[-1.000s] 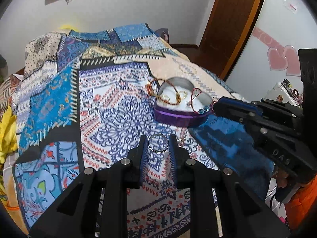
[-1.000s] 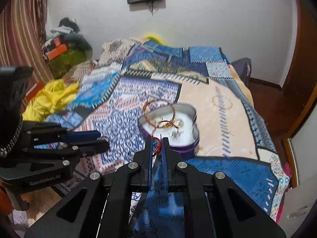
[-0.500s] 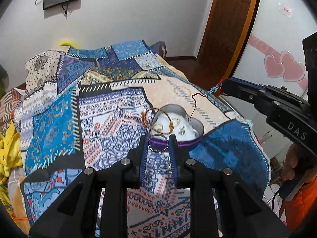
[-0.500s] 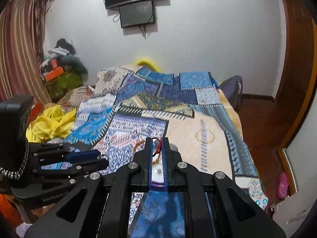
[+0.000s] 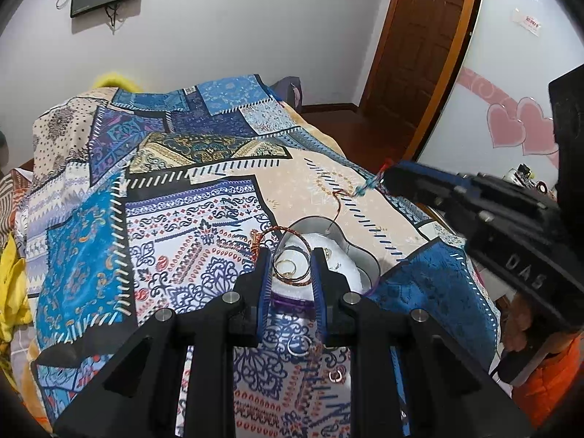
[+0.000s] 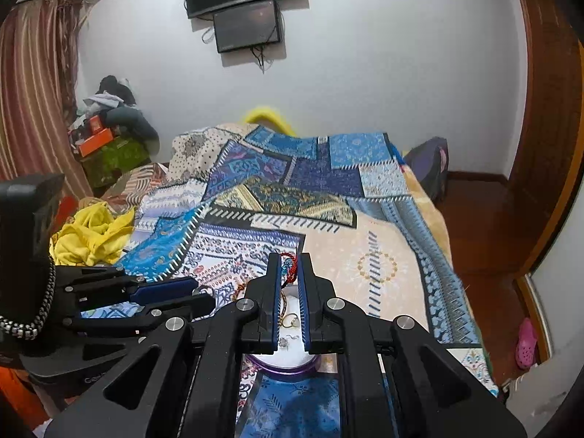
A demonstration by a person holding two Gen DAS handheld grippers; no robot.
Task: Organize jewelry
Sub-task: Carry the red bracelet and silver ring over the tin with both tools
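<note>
The heart-shaped metal tin [image 5: 359, 255], purple-banded with a white padded lining, sat on the patchwork bedspread [image 5: 153, 219] near the bed's right edge. A thin silver ring [image 5: 290, 261] was pinched upright between the left tool [image 5: 291, 273]'s ribbed blue pads, over the tin. The right tool [image 6: 289, 273] was clamped on a red-and-blue braided cord bracelet [image 6: 288, 268], its loose end trailing down to the tin. A coppery twisted bangle [image 5: 272, 235] leaned on the tin's rim. Another small ring [image 5: 299, 346] lay on the bedspread near the foot edge. A dark screen [image 6: 248, 25] hung on the white wall.
</note>
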